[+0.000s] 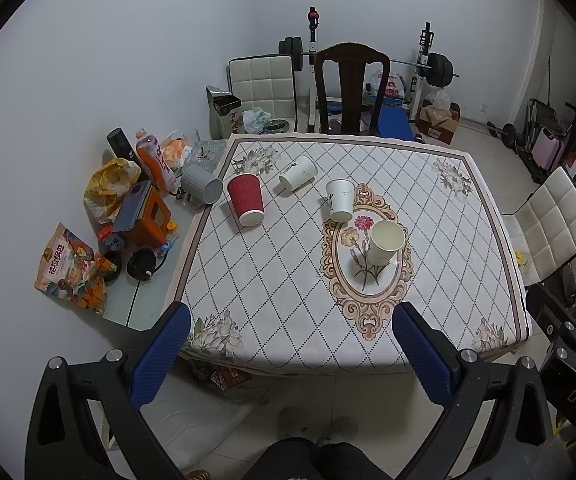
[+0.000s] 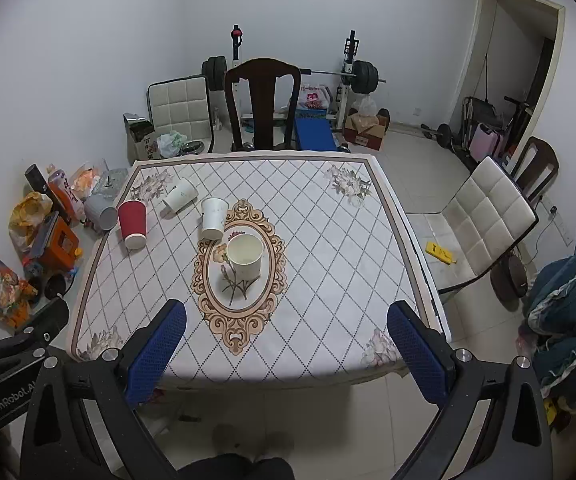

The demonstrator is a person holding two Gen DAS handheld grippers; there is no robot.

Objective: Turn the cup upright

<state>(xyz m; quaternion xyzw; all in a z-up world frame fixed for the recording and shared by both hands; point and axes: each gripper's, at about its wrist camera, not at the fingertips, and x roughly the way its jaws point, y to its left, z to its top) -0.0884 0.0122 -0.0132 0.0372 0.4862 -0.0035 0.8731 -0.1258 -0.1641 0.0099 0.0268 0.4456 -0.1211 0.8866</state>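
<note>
A cream paper cup [image 1: 385, 245] [image 2: 244, 259] stands upright on the oval flower print at the table's middle. Behind it a white paper cup [image 1: 340, 200] [image 2: 212, 218] stands upside down. A second white cup [image 1: 298, 173] [image 2: 180, 195] lies on its side further back. A red ribbed cup [image 1: 246, 199] [image 2: 132, 218] stands upside down at the left, and a grey cup [image 1: 202, 185] [image 2: 100, 208] lies on its side by the table's left edge. My left gripper [image 1: 289, 350] and right gripper [image 2: 286, 350] are both open and empty, held above the table's near edge, well short of the cups.
The table [image 1: 272, 280] [image 2: 327, 264] carries a diamond-pattern cloth. Snack bags, a bottle and boxes [image 1: 128, 208] crowd a low surface at the left. A dark wooden chair [image 1: 349, 84] stands behind the table, a white padded chair [image 2: 483, 220] at the right. Weights stand at the back wall.
</note>
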